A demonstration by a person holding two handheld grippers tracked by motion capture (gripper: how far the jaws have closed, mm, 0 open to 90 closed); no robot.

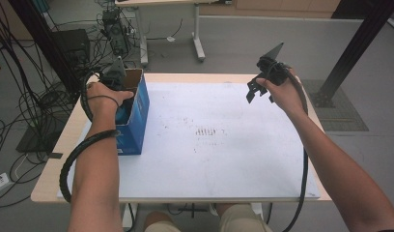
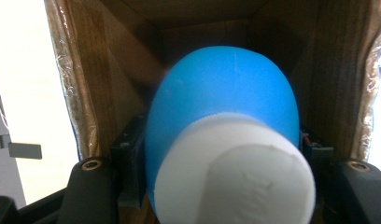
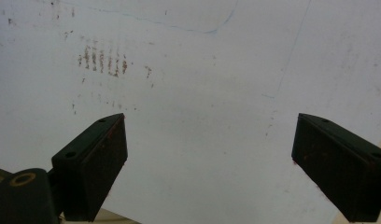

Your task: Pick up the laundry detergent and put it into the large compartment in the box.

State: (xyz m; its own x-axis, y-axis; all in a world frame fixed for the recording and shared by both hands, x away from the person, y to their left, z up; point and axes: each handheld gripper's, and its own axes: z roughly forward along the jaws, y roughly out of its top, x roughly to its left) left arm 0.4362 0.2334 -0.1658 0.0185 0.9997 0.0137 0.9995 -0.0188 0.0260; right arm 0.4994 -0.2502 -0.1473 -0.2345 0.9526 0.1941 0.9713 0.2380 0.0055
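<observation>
The left gripper reaches down into the open top of the blue cardboard box at the worktop's far left corner, its jaws clamped on a blue bottle with a white cap. In the left gripper view the bottle sits inside the box's brown walls, cap toward the camera, hiding the pads and the box floor. The right gripper hangs above the far right corner, jaws wide apart with nothing between them. The white board on the wooden table shows faint brown smudges near its middle. Cables litter the grey floor to the left.
</observation>
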